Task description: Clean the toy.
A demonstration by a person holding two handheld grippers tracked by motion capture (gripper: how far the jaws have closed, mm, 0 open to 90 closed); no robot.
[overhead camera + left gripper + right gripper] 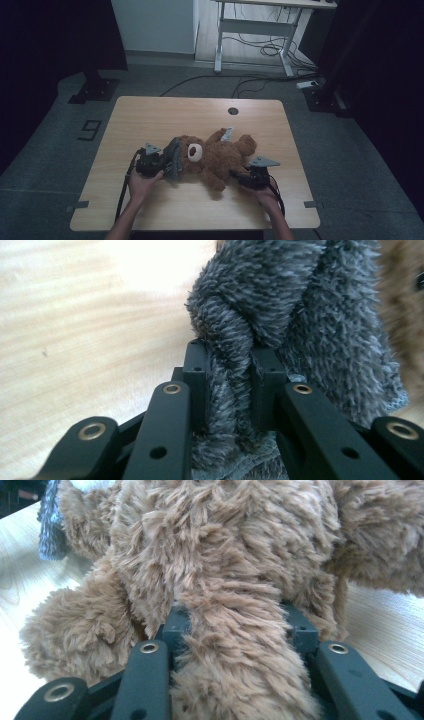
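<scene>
A brown teddy bear [217, 155] lies on its back on the wooden desk [150, 120]. The left gripper [159, 164] has its jaws clamped on a fold of grey fuzzy cloth [280, 315] at the bear's head; the right gripper [239, 176] grips a brown furry limb between its jaws.

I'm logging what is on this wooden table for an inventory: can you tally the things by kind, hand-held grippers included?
Brown plush teddy bear: 1
Grey fuzzy fabric piece by the bear's head: 1
Black hand-held grippers: 2, the left gripper and the right gripper
Total: 4
</scene>
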